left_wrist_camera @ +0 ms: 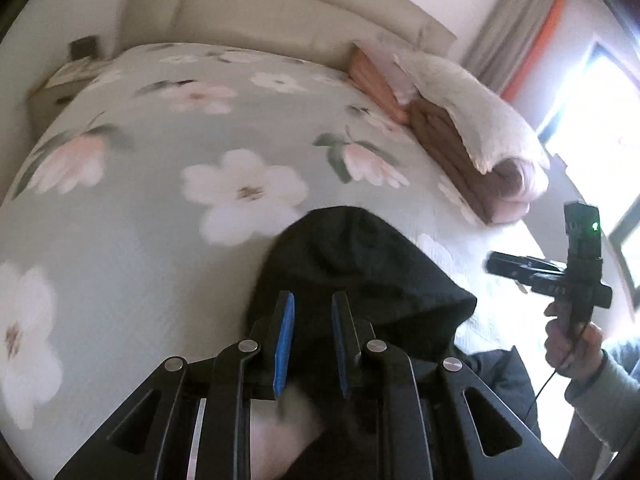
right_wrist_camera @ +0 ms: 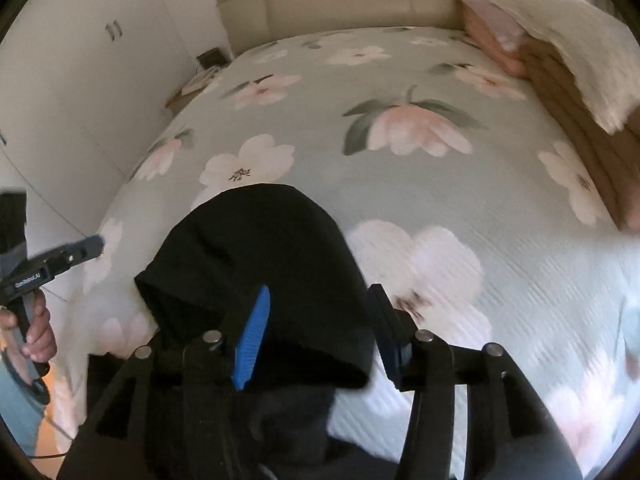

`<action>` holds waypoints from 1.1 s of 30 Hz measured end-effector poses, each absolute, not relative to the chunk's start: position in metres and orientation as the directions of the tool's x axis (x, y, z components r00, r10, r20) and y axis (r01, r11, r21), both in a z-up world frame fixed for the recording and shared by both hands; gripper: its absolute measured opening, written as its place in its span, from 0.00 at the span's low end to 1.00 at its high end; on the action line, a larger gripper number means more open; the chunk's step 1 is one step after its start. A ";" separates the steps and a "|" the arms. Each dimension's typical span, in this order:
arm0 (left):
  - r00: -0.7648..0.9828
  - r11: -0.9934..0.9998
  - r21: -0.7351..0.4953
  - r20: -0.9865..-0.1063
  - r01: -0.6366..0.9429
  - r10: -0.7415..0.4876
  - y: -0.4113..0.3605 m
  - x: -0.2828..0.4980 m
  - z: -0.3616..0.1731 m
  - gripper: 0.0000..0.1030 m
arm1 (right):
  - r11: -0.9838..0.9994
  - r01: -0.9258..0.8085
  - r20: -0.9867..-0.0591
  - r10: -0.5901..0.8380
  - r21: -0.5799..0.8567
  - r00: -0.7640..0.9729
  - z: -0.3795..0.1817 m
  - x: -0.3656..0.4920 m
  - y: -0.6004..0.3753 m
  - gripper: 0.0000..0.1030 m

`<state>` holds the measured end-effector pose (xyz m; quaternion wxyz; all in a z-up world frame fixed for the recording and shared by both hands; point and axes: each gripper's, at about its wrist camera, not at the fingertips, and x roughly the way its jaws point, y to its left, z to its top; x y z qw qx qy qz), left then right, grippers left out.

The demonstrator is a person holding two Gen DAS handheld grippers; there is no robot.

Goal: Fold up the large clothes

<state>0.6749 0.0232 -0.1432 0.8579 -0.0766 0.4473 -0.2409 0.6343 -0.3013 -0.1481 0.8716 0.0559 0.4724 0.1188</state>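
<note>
Black garment [left_wrist_camera: 360, 280] on floral bedspread [left_wrist_camera: 160, 200]; left gripper [left_wrist_camera: 312, 344], right gripper [right_wrist_camera: 316, 336] both apart, empty.

You've got a floral-covered bed [left_wrist_camera: 160, 200], cream headboard [left_wrist_camera: 280, 12] behind it, bright window [left_wrist_camera: 600, 120] right, white wardrobe [right_wrist_camera: 80, 100] left.

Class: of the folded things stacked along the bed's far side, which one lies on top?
The cream blanket: it drapes over the brown quilt, beside the pink pillow.
</note>
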 end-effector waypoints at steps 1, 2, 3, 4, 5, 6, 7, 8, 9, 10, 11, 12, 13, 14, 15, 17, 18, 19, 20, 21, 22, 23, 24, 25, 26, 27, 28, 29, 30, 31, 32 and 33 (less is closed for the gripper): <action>0.457 0.874 -0.331 -0.754 0.355 -0.472 0.006 0.685 -0.155 0.19 | 0.967 -0.162 -0.824 0.254 0.198 0.507 -0.156 0.643 -0.290 0.52; 0.420 0.875 -0.326 -0.781 0.357 -0.463 -0.004 0.691 -0.170 0.19 | 0.966 -0.178 -0.846 0.251 0.187 0.471 -0.171 0.648 -0.282 0.52; 0.377 0.881 -0.323 -0.812 0.345 -0.445 -0.010 0.697 -0.187 0.19 | 0.966 -0.186 -0.868 0.243 0.178 0.432 -0.190 0.648 -0.277 0.52; 0.325 0.888 -0.326 -0.843 0.326 -0.429 -0.012 0.699 -0.207 0.19 | 0.966 -0.191 -0.889 0.237 0.174 0.392 -0.208 0.648 -0.275 0.52; 0.287 0.894 -0.323 -0.865 0.310 -0.411 -0.012 0.699 -0.222 0.19 | 0.967 -0.193 -0.909 0.226 0.166 0.350 -0.226 0.645 -0.275 0.51; 0.216 0.913 -0.307 -0.905 0.267 -0.367 -0.008 0.698 -0.252 0.19 | 0.966 -0.201 -0.922 0.223 0.164 0.316 -0.247 0.639 -0.275 0.51; 0.203 0.907 -0.350 -0.895 0.235 -0.398 0.000 0.694 -0.264 0.19 | 0.962 -0.215 -0.905 0.238 0.169 0.351 -0.252 0.630 -0.278 0.51; 0.231 0.886 -0.417 -0.859 0.202 -0.457 0.012 0.691 -0.265 0.18 | 0.960 -0.222 -0.891 0.247 0.172 0.381 -0.251 0.625 -0.281 0.49; 0.230 0.870 -0.461 -0.840 0.175 -0.492 0.021 0.692 -0.265 0.17 | 0.962 -0.203 -0.891 0.249 0.182 0.380 -0.249 0.624 -0.285 0.48; 0.235 0.864 -0.482 -0.831 0.149 -0.504 0.027 0.692 -0.262 0.14 | 0.964 -0.183 -0.891 0.251 0.193 0.378 -0.247 0.625 -0.288 0.48; 0.254 0.864 -0.481 -0.826 0.147 -0.503 0.030 0.691 -0.258 0.14 | 0.965 -0.172 -0.891 0.251 0.199 0.378 -0.244 0.625 -0.289 0.48; 0.290 0.871 -0.460 -0.822 0.171 -0.491 0.030 0.686 -0.248 0.14 | 0.966 -0.176 -0.890 0.245 0.190 0.384 -0.236 0.623 -0.290 0.47; 0.314 0.876 -0.439 -0.818 0.199 -0.481 0.028 0.681 -0.240 0.14 | 0.966 -0.186 -0.887 0.242 0.181 0.393 -0.229 0.621 -0.290 0.47; 0.344 0.874 -0.419 -0.806 0.245 -0.482 0.025 0.674 -0.226 0.14 | 0.963 -0.201 -0.878 0.249 0.179 0.409 -0.219 0.617 -0.291 0.47; 0.360 0.867 -0.415 -0.792 0.274 -0.493 0.023 0.669 -0.217 0.14 | 0.960 -0.212 -0.867 0.261 0.185 0.425 -0.211 0.613 -0.293 0.47; 0.403 0.846 -0.433 -0.746 0.311 -0.530 0.024 0.664 -0.196 0.14 | 0.960 -0.210 -0.840 0.264 0.184 0.473 -0.191 0.607 -0.300 0.48; 0.414 0.838 -0.448 -0.730 0.312 -0.545 0.026 0.662 -0.192 0.15 | 0.963 -0.199 -0.834 0.260 0.184 0.486 -0.187 0.604 -0.305 0.48; 0.415 0.829 -0.468 -0.718 0.305 -0.558 0.025 0.666 -0.192 0.16 | 0.963 -0.185 -0.830 0.264 0.197 0.491 -0.185 0.606 -0.309 0.48; 0.402 0.834 -0.472 -0.731 0.287 -0.552 0.024 0.672 -0.198 0.17 | 0.962 -0.169 -0.837 0.269 0.212 0.477 -0.191 0.611 -0.313 0.47; 0.386 0.851 -0.458 -0.759 0.256 -0.524 0.026 0.677 -0.207 0.17 | 0.966 -0.150 -0.850 0.258 0.212 0.459 -0.198 0.614 -0.313 0.48; 0.352 0.873 -0.436 -0.799 0.220 -0.487 0.024 0.685 -0.222 0.17 | 0.970 -0.123 -0.876 0.241 0.208 0.417 -0.214 0.620 -0.314 0.48; 0.299 0.891 -0.412 -0.840 0.192 -0.453 0.018 0.690 -0.240 0.17 | 0.969 -0.111 -0.898 0.248 0.223 0.364 -0.232 0.626 -0.314 0.47; 0.235 0.896 -0.410 -0.866 0.169 -0.441 0.013 0.694 -0.260 0.16 | 0.963 -0.108 -0.907 0.269 0.248 0.324 -0.244 0.630 -0.311 0.47; 0.241 0.889 -0.428 -0.856 0.162 -0.456 0.015 0.693 -0.264 0.16 | 0.955 -0.097 -0.902 0.297 0.281 0.314 -0.256 0.629 -0.314 0.48; 0.243 0.885 -0.435 -0.852 0.164 -0.464 0.017 0.693 -0.264 0.16 | 0.948 -0.092 -0.885 0.317 0.305 0.340 -0.256 0.627 -0.318 0.48; 0.228 0.881 -0.445 -0.852 0.160 -0.472 0.019 0.696 -0.261 0.16 | 0.941 -0.088 -0.880 0.337 0.327 0.335 -0.255 0.627 -0.322 0.47; 0.224 0.877 -0.455 -0.849 0.152 -0.479 0.021 0.697 -0.259 0.16 | 0.937 -0.084 -0.878 0.346 0.338 0.331 -0.254 0.628 -0.324 0.47; 0.232 0.875 -0.458 -0.844 0.156 -0.483 0.023 0.696 -0.254 0.16 | 0.935 -0.087 -0.877 0.352 0.343 0.326 -0.252 0.628 -0.325 0.47; 0.255 0.877 -0.446 -0.840 0.179 -0.479 0.025 0.692 -0.246 0.16 | 0.937 -0.104 -0.880 0.348 0.332 0.324 -0.247 0.628 -0.325 0.47; 0.279 0.879 -0.431 -0.835 0.203 -0.474 0.025 0.689 -0.239 0.16 | 0.939 -0.119 -0.881 0.343 0.321 0.327 -0.244 0.628 -0.327 0.48; 0.312 0.879 -0.417 -0.824 0.233 -0.474 0.028 0.684 -0.228 0.17 | 0.939 -0.138 -0.878 0.343 0.314 0.335 -0.237 0.629 -0.328 0.49; 0.346 0.875 -0.408 -0.806 0.261 -0.479 0.031 0.681 -0.213 0.18 | 0.937 -0.155 -0.871 0.349 0.314 0.347 -0.230 0.630 -0.330 0.51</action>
